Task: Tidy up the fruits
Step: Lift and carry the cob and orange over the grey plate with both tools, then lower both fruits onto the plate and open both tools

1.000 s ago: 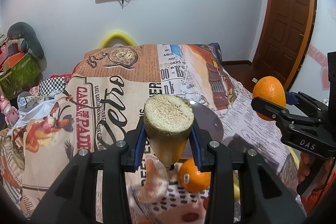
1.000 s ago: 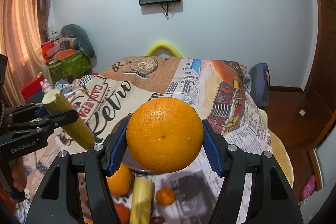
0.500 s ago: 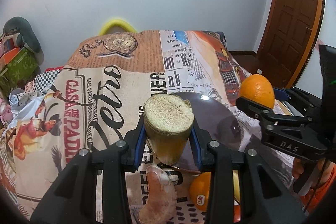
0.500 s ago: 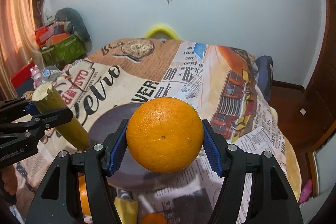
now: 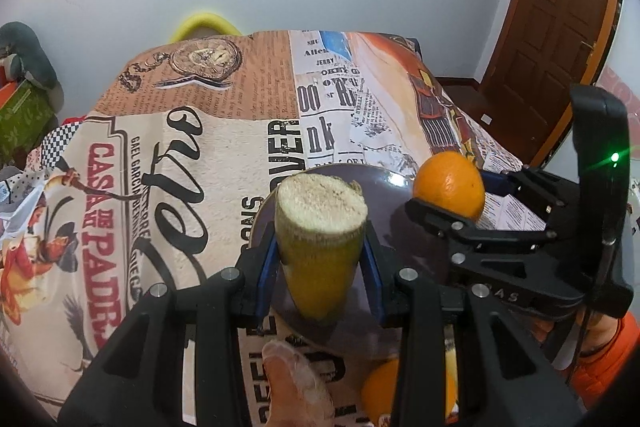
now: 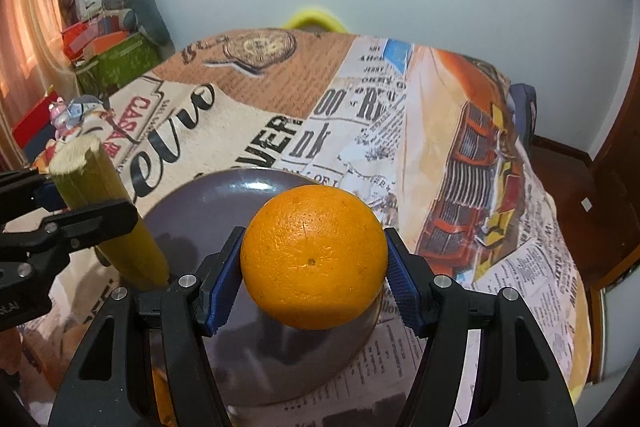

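An orange [image 6: 314, 257] is clamped in the right gripper [image 6: 314, 281] and a cut yellow-green stalk piece [image 5: 320, 243] in the left gripper [image 5: 320, 267], both held over the dark plate [image 6: 224, 195], presumably for deposit there.

Bed [image 6: 460, 131] (retro newspaper-print cover) with 1 dark plate [image 6: 224, 195], 1 orange [image 5: 380, 391].
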`<state>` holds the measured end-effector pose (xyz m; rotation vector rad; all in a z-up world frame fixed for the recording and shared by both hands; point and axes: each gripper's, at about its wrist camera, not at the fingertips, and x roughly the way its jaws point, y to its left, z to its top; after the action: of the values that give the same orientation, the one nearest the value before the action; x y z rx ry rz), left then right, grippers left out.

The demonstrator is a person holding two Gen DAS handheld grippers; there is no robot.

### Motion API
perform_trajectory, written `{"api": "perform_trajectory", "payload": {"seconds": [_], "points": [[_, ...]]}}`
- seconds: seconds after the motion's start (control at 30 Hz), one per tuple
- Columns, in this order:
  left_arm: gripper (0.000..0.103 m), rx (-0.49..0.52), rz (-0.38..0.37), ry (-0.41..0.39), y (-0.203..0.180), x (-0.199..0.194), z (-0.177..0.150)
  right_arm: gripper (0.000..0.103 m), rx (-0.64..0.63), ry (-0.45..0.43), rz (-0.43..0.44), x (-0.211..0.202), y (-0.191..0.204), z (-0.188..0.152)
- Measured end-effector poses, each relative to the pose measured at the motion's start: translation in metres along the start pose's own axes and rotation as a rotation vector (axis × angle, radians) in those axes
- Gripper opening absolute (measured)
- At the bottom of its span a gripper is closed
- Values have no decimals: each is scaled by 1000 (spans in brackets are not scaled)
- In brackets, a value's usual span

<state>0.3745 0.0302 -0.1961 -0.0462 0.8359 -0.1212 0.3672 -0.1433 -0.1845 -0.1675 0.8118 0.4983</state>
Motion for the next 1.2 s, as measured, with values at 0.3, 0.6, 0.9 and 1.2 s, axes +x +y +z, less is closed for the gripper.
{"api": "perform_trajectory", "payload": {"seconds": [0.3,0.6,0.9,1.2], "points": [[38,-32,-2,18,6,26,9,63,-7,48,0,20,-3,1],[43,-23,50,23,11,37,7,63,20,113,24,38,-9,-6],[48,-32,51,72,11,46,3,72,-23,76,-3,16,-4,-3],[58,-47,65,35,15,18,-2,76,-38,1,-35,-29,-1,-6]]}}
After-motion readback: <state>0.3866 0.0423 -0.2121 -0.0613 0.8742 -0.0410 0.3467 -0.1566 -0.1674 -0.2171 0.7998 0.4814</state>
